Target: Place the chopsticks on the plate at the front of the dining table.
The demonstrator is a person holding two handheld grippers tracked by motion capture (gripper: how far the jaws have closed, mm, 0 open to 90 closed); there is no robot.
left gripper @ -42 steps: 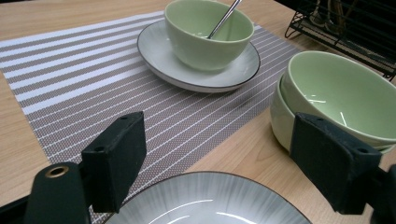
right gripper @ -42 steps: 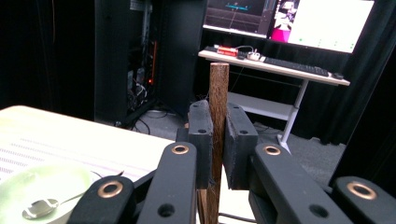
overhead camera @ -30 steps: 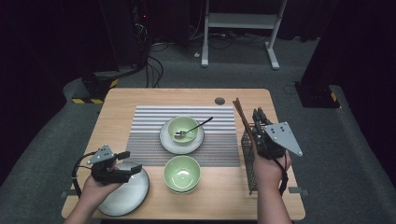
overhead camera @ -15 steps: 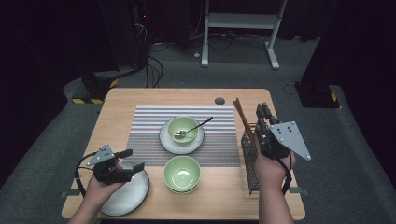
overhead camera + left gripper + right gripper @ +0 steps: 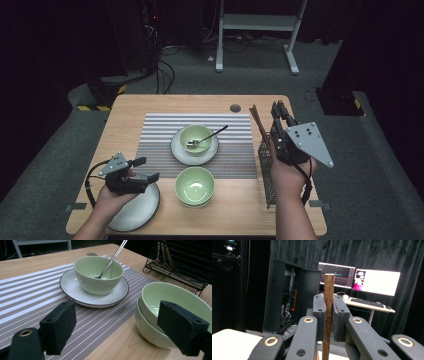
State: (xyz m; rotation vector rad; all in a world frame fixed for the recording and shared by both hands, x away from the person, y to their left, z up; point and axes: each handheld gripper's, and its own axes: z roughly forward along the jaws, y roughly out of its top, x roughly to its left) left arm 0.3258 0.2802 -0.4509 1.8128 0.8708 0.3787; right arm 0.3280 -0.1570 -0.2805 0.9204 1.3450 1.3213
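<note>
My right gripper point(image 5: 329, 315) is shut on a brown wooden stick point(image 5: 328, 287), which stands upright between the pads. In the high view the right gripper point(image 5: 279, 111) is raised over the black wire rack point(image 5: 267, 172) at the table's right edge. Brown sticks point(image 5: 257, 122) lean out of the rack just left of it. My left gripper point(image 5: 146, 169) is open above a grey plate point(image 5: 135, 212) at the front left. In the left gripper view the left gripper point(image 5: 121, 327) faces two stacked green bowls point(image 5: 172, 305), with nothing between its pads.
A green bowl point(image 5: 196, 137) holding a spoon point(image 5: 212, 135) sits on a white saucer point(image 5: 177, 149) on the striped mat point(image 5: 155, 135). The stacked green bowls point(image 5: 195, 186) stand at the mat's front edge. A small dark disc point(image 5: 235, 107) lies at the back of the table.
My right gripper has risen a little over the rack and drifted right, still gripping the stick. The left gripper has stayed in place over the plate.
</note>
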